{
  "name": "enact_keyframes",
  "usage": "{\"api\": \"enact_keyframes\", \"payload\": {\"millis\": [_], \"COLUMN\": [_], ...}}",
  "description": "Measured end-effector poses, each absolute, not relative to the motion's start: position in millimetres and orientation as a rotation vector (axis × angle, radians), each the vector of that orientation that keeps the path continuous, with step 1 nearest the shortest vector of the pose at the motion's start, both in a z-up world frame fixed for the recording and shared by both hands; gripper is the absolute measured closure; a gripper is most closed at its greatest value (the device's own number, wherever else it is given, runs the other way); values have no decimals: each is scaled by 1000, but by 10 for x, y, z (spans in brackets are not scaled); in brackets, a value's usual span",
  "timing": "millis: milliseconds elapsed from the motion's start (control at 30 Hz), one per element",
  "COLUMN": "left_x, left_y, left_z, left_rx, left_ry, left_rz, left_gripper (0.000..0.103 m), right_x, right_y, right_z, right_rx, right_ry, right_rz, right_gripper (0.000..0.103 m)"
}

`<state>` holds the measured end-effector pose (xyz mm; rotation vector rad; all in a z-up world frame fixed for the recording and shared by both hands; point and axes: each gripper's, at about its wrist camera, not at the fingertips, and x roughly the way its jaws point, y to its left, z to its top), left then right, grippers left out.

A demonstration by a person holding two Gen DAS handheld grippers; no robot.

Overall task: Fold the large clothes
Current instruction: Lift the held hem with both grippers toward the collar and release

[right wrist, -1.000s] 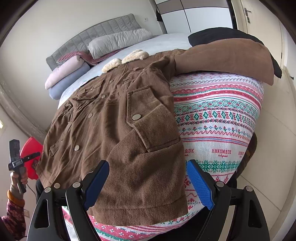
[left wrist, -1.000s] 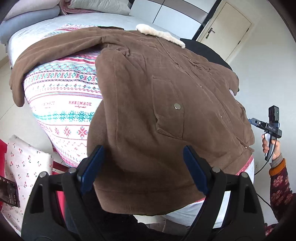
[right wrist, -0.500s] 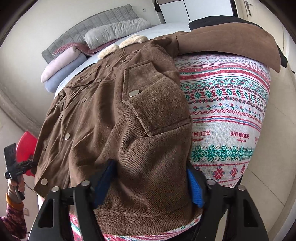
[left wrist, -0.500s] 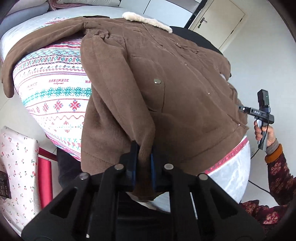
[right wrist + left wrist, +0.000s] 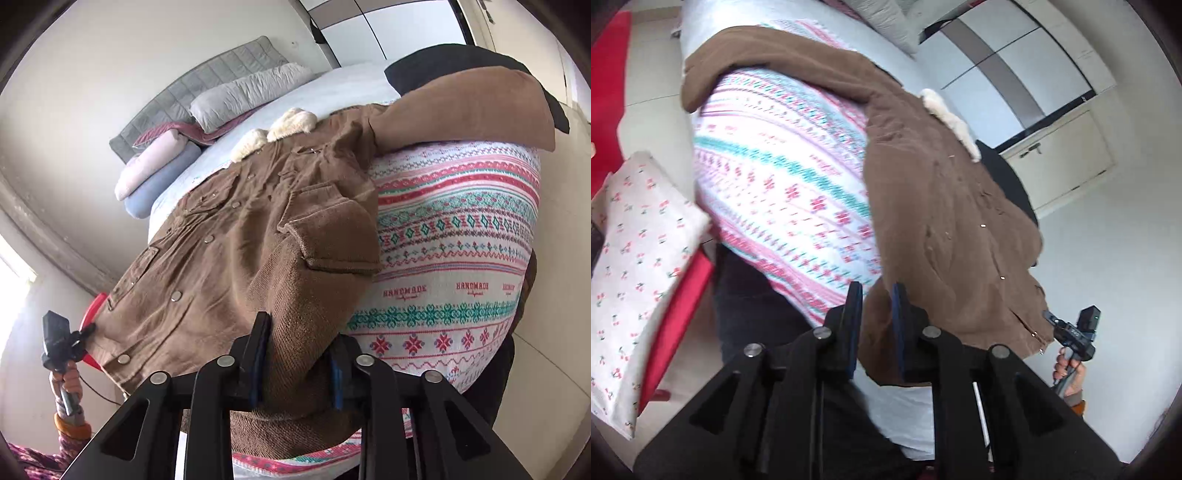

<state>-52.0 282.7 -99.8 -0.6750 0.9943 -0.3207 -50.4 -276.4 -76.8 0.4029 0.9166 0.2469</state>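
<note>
A brown corduroy jacket (image 5: 942, 221) with a cream fleece collar (image 5: 945, 114) lies front up on a patterned blanket (image 5: 783, 184) at the foot of a bed. My left gripper (image 5: 876, 321) pinches the jacket's hem at its left edge; its jaws are opening slightly, with fabric still pressed between the pads. In the right wrist view, my right gripper (image 5: 297, 354) holds a thick bunch of the jacket (image 5: 240, 258) at the hem below a flap pocket, and its jaws are closing on it. Each view shows the other hand-held gripper small at the jacket's far corner.
Pillows (image 5: 251, 88) and folded bedding lie against a grey headboard. A black garment (image 5: 461, 62) sits beyond the jacket's right sleeve. A cherry-print white cushion (image 5: 639, 266) and a red object (image 5: 676, 314) stand on the floor left of the bed. A wardrobe (image 5: 1015, 66) is behind.
Both grippers went from wide open over the hem to closed on it. The left one then rolled and swung sideways with the fabric. The right one tightened on its bunch.
</note>
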Motion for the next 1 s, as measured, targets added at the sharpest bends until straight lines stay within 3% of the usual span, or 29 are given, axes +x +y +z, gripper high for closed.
{"api": "enact_keyframes", "payload": {"millis": [67, 133, 167, 200, 333, 433, 500, 567, 667, 700, 733, 1000], "left_x": [-604, -674, -672, -650, -372, -144, -128, -221, -327, -349, -367, -310], "left_y": [2922, 2981, 2941, 2889, 2539, 2242, 2028, 1803, 1601, 1555, 1500, 1589], "left_z": [-1114, -1103, -1081, -1066, -1127, -1351, -1397, -1289, -1176, -1131, -1065, -110], "left_rx": [-662, -636, -631, -632, -572, -538, -529, -377, -358, -370, -365, -677], "left_ry": [1011, 980, 959, 935, 935, 1053, 1109, 1091, 1120, 1122, 1111, 861], "left_rz": [-290, -298, -319, -353, -495, -505, -557, -526, -620, -641, -655, -859], "left_gripper": [79, 53, 33, 24, 23, 27, 44, 45, 81, 83, 84, 87], "right_x": [-585, -663, -695, -737, -701, -543, -466, -465, -496, -508, -525, -729], "right_y": [-2846, -2943, -2989, -3033, -3075, -2999, -2897, -2724, -2490, -2464, -2449, -2201], "right_z": [-856, -877, -877, -877, -941, -1127, -1247, -1265, -1196, -1153, -1099, -57], "right_rx": [398, 425, 437, 445, 456, 442, 443, 379, 273, 292, 334, 399], "right_ry": [931, 919, 910, 902, 902, 957, 993, 991, 999, 999, 993, 761], "right_rz": [214, 229, 237, 246, 293, 269, 288, 291, 293, 323, 367, 505], "right_gripper": [62, 47, 44, 40, 31, 31, 31, 32, 55, 71, 79, 87]}}
